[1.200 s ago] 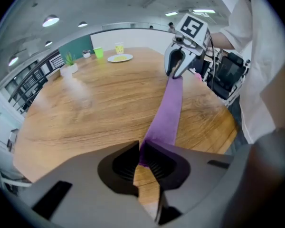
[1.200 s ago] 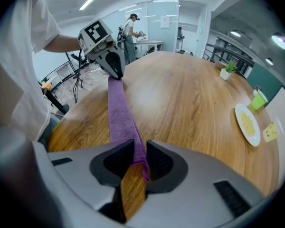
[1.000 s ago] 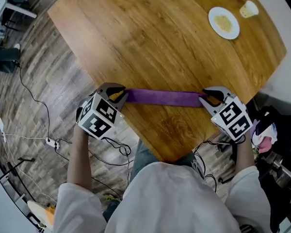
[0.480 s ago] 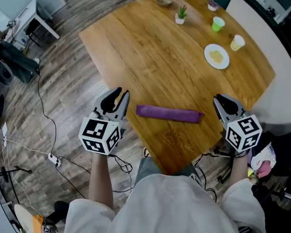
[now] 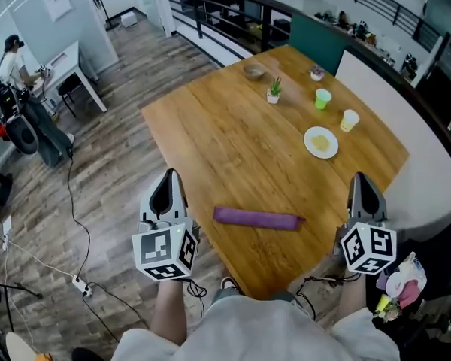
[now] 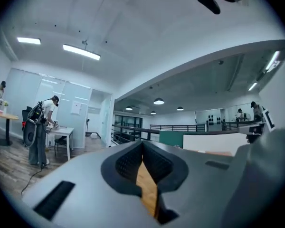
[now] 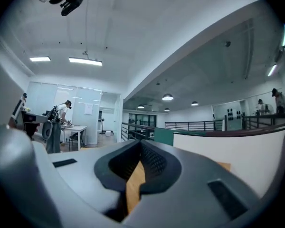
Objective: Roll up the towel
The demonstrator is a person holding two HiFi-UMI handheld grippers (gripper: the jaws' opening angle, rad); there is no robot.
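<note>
The left grey claw (image 5: 169, 180) has just clenched on nothing and hovers at about nine o'clock from the purple cloth towel (image 5: 257, 218). The towel lies as a tight roll on the brown wooden counter (image 5: 233, 126), near its six o'clock edge. At three o'clock of the roll hangs the right grey claw (image 5: 361, 183), likewise just clenched and empty. The rolling looks finished, so it seems best to keep both claws clear, lest the roll unwind.
</note>
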